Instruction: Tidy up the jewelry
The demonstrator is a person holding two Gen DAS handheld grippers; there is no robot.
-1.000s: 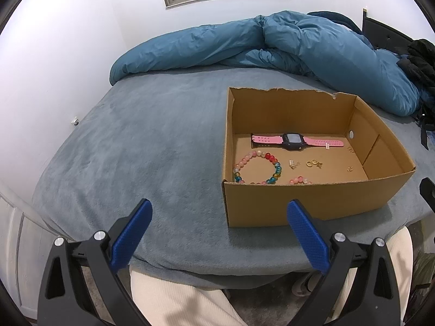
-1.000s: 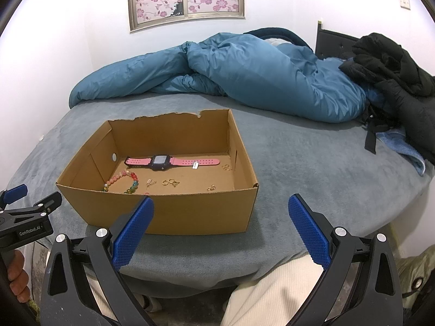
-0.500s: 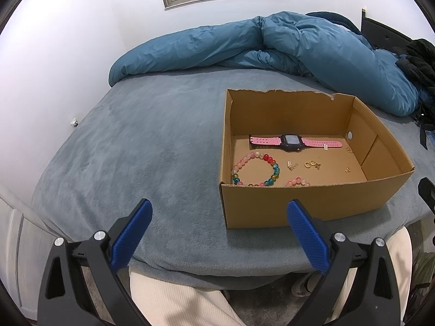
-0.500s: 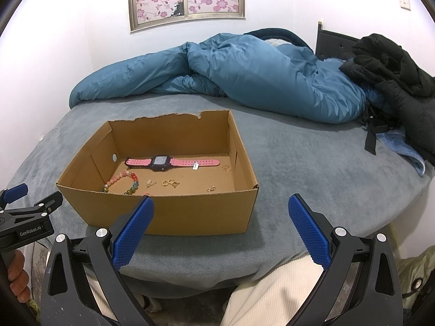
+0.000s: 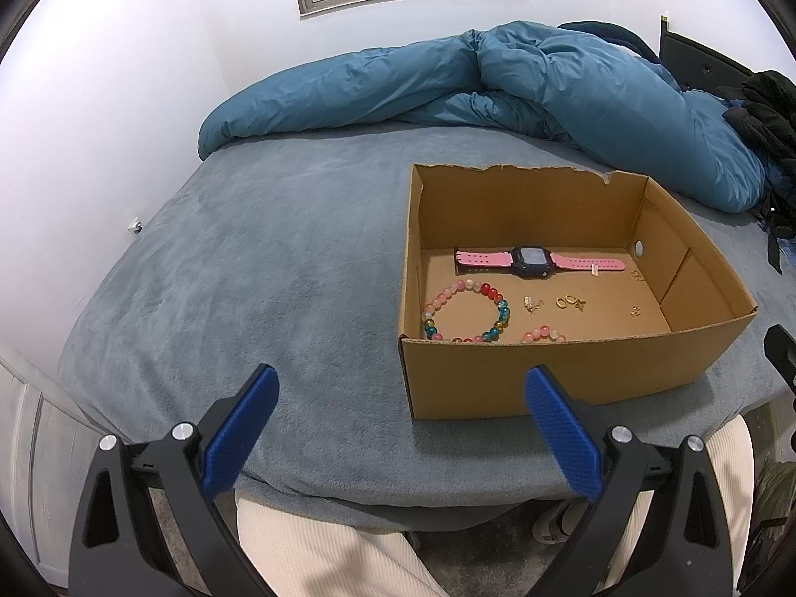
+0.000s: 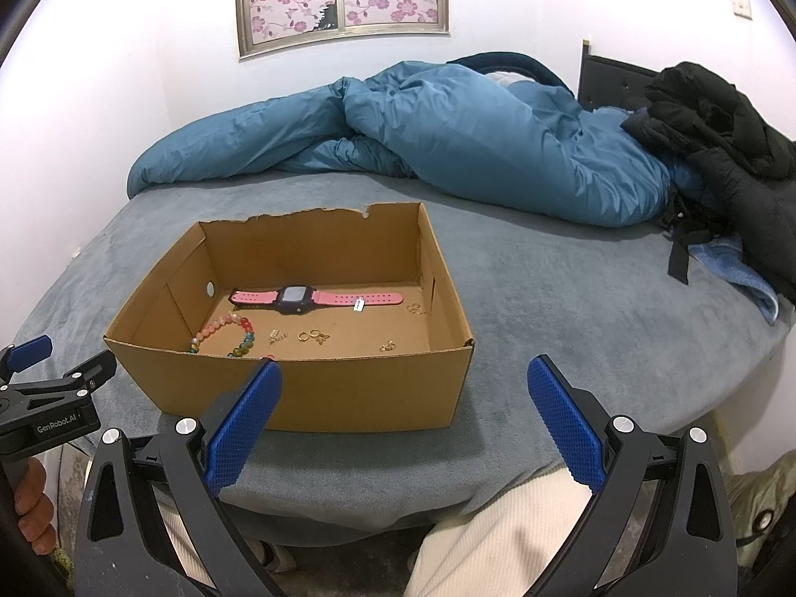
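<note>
An open cardboard box (image 5: 557,378) (image 6: 318,388) sits on the grey bed near its front edge. Inside lie a pink watch (image 5: 535,262) (image 6: 298,296), a colourful bead bracelet (image 5: 467,311) (image 6: 226,333), a second pink bead bracelet (image 5: 545,334) half hidden by the front wall, and small gold earrings (image 5: 569,302) (image 6: 313,336). My left gripper (image 5: 398,428) hangs open in front of the bed, left of the box. My right gripper (image 6: 403,420) is open too, before the box's right front corner. Both hold nothing.
A rumpled blue duvet (image 5: 497,84) (image 6: 423,134) lies across the back of the bed. Black clothing (image 6: 726,134) is piled at the right. The person's cream trouser legs (image 5: 308,552) (image 6: 502,542) show below the grippers. The left gripper (image 6: 45,393) appears at the right view's left edge.
In the left wrist view the box sits slightly further left and lower than one second ago; the camera has shifted a little. The right wrist view is nearly unchanged. Both grippers stay open.
</note>
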